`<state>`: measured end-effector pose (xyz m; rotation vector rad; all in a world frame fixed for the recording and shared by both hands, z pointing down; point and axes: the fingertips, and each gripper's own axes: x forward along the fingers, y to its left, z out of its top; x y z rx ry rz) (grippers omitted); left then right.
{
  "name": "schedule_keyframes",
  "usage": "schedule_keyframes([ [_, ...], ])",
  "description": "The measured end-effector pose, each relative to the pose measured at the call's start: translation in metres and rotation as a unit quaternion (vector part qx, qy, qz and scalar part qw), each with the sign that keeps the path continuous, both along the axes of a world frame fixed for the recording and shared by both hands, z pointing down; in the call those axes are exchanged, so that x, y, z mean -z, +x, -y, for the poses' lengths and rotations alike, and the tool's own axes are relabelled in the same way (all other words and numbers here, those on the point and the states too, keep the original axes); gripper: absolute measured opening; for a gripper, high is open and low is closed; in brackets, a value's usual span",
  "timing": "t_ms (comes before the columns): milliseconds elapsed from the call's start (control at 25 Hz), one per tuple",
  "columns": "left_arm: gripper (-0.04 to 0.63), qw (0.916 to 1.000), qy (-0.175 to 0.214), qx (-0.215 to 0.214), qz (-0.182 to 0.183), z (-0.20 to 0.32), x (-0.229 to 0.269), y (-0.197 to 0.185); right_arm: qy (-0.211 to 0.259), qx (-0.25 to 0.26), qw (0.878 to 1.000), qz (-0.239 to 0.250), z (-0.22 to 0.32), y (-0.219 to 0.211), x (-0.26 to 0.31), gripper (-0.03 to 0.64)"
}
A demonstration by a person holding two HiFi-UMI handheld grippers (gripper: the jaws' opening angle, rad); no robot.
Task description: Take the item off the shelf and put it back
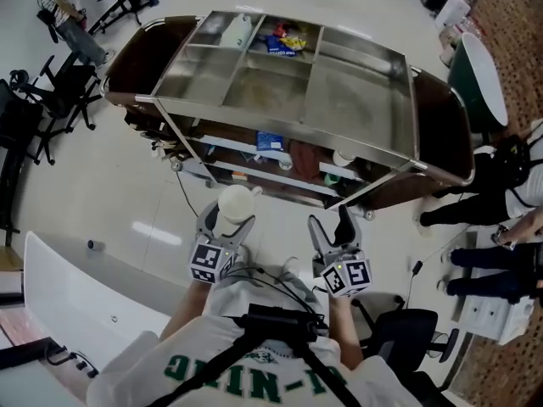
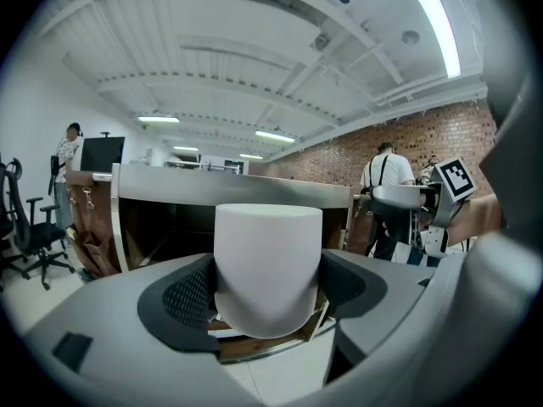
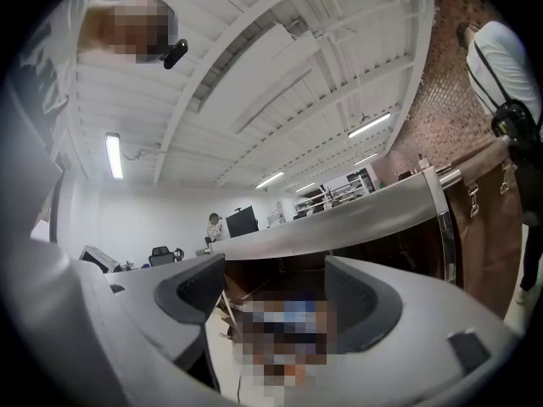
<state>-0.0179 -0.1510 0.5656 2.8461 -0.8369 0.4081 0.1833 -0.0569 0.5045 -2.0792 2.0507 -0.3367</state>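
Note:
A white cup (image 1: 236, 203) sits upright between the jaws of my left gripper (image 1: 229, 220), in front of the steel serving cart (image 1: 365, 113). In the left gripper view the cup (image 2: 267, 265) fills the gap and both dark pads (image 2: 191, 299) press its sides. My right gripper (image 1: 333, 227) hovers beside it, just short of the cart's lower shelf (image 1: 254, 151), open with nothing between its pads (image 3: 193, 288). The lower shelf holds a blue box (image 1: 268, 141) and a small cup (image 1: 285, 161).
The cart's top tray has compartments with a bottle (image 1: 240, 30) and snack packets (image 1: 284, 42) at the far side. People stand at the right (image 1: 501, 202) and far left (image 1: 64, 11). Office chairs (image 1: 51, 100) are at left, a white table (image 1: 68, 303) at lower left.

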Motion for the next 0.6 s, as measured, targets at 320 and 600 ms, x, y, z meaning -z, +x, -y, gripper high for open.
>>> schedule_keyframes([
  [320,0.364,0.9999,-0.01,0.003,0.01,-0.002,-0.019,0.002,-0.006,0.001,1.0,0.003,-0.006,0.003,-0.007,0.377],
  [600,0.362,0.9997,-0.02,-0.003,0.015,-0.01,-0.028,0.005,-0.016,0.019,1.0,0.007,-0.001,-0.004,-0.014,0.377],
])
